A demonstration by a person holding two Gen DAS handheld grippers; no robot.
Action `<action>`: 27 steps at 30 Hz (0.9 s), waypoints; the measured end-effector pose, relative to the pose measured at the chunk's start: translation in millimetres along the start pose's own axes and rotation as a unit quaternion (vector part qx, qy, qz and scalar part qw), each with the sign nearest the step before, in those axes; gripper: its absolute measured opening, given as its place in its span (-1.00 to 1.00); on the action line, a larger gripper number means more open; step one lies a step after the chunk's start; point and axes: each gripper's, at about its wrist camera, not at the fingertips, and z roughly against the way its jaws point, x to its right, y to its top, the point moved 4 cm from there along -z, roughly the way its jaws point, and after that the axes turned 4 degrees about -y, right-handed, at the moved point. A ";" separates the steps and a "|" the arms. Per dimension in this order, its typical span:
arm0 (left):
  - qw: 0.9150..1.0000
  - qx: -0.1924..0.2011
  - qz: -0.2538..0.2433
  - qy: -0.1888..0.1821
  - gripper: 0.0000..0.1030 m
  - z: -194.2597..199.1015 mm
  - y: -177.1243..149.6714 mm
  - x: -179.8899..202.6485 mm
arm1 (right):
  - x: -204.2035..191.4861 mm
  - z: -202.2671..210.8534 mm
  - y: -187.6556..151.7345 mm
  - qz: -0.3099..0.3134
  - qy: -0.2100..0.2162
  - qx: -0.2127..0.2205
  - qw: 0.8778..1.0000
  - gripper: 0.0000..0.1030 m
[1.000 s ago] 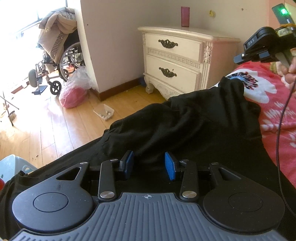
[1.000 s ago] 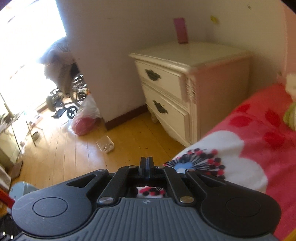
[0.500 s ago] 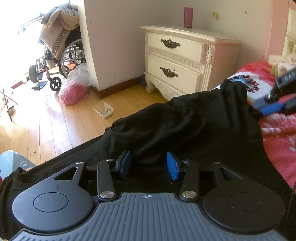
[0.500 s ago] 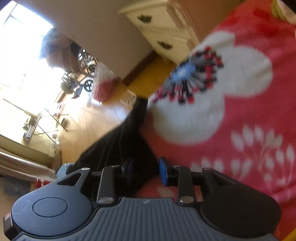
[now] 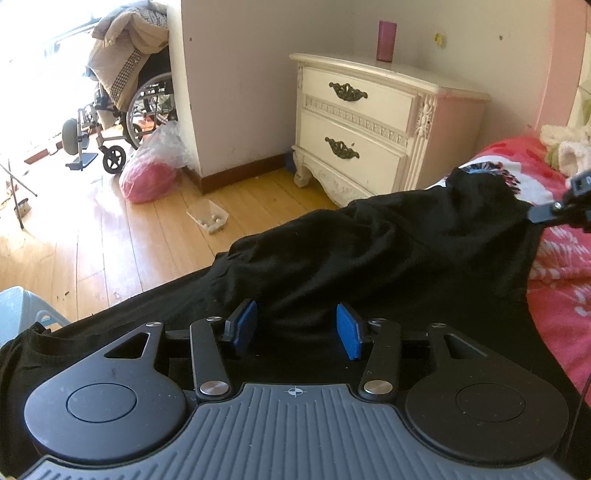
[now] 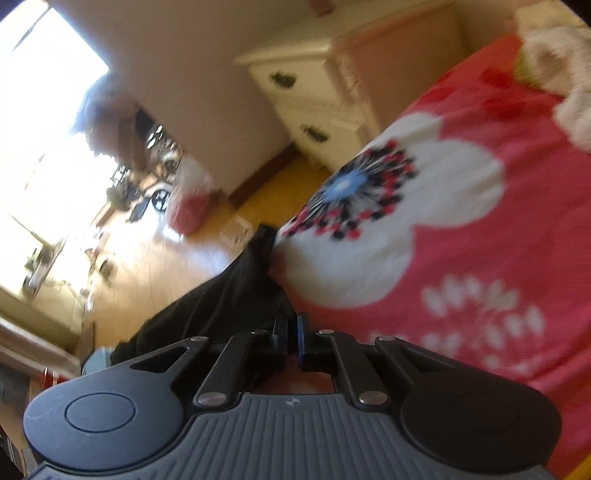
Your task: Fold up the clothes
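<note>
A black garment (image 5: 369, 258) lies crumpled across the bed, stretching from the near left to a raised corner at the far right. My left gripper (image 5: 294, 329) rests low over its near part, open, with the cloth lying between the blue pads (image 5: 349, 335). The right gripper (image 5: 557, 212) shows at the right edge of the left wrist view, at the garment's right border. In the right wrist view, which is tilted and blurred, the right gripper (image 6: 291, 330) has its fingers nearly together on the edge of the black garment (image 6: 236, 295).
The garment lies on a red bedcover with white flowers (image 6: 461, 229). A cream nightstand (image 5: 373, 125) with a pink cup (image 5: 386, 36) stands beyond the bed. A wheelchair (image 5: 122, 110), a pink bag (image 5: 151, 173) and a small tray (image 5: 207, 216) are on the wooden floor. A fluffy item (image 5: 565, 151) lies far right.
The right gripper came down from the air to the garment's right edge, opened, and has now closed on it. The left gripper has barely moved and stays open.
</note>
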 end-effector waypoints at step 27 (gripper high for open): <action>0.999 0.013 -0.003 -0.030 -0.04 -1.8 -7.9 -8.5 | -218.9 -99.8 -17.6 0.450 0.085 -0.070 0.886 -0.18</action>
